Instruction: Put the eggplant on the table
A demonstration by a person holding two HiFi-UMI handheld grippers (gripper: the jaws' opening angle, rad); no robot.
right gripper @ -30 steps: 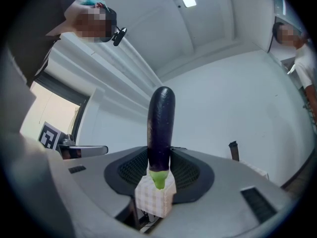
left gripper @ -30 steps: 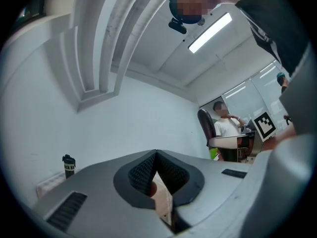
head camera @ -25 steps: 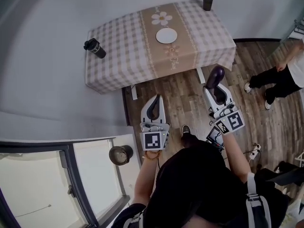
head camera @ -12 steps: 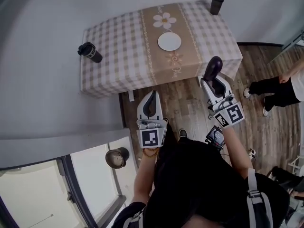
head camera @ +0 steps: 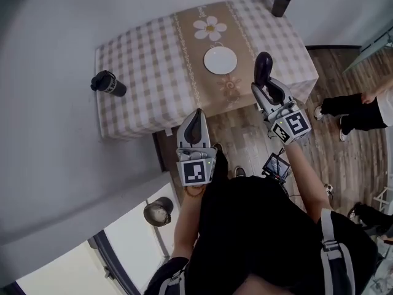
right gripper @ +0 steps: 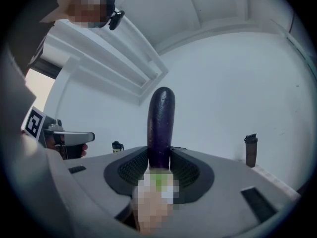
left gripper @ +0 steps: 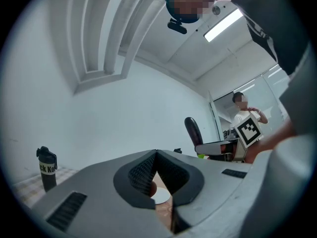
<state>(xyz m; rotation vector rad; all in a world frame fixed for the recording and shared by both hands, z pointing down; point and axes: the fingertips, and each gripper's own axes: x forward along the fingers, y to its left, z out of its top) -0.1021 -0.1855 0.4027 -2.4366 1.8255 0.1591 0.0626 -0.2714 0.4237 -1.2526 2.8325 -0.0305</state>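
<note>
A dark purple eggplant (head camera: 263, 66) sticks out of my right gripper (head camera: 266, 83), which is shut on its stem end. It hangs over the near right edge of the table (head camera: 141, 72), which wears a checked cloth. In the right gripper view the eggplant (right gripper: 161, 125) stands upright between the pads of that gripper (right gripper: 159, 163). My left gripper (head camera: 195, 118) is shut and holds nothing, just short of the table's near edge. Its tips meet in the left gripper view (left gripper: 156, 155), where the eggplant (left gripper: 193, 132) shows off to the right.
A white plate (head camera: 220, 60) lies on the beige flowered runner. A black bottle (head camera: 107, 83) stands at the table's left, a dark shaker bottle (head camera: 282, 1) at its far right corner. A person (head camera: 359, 106) stands right of the table. A round pot (head camera: 158, 211) sits by my left.
Both grippers have moved forward toward the table. The eggplant went from above the wooden floor to above the table's near right edge. Neither grip has changed.
</note>
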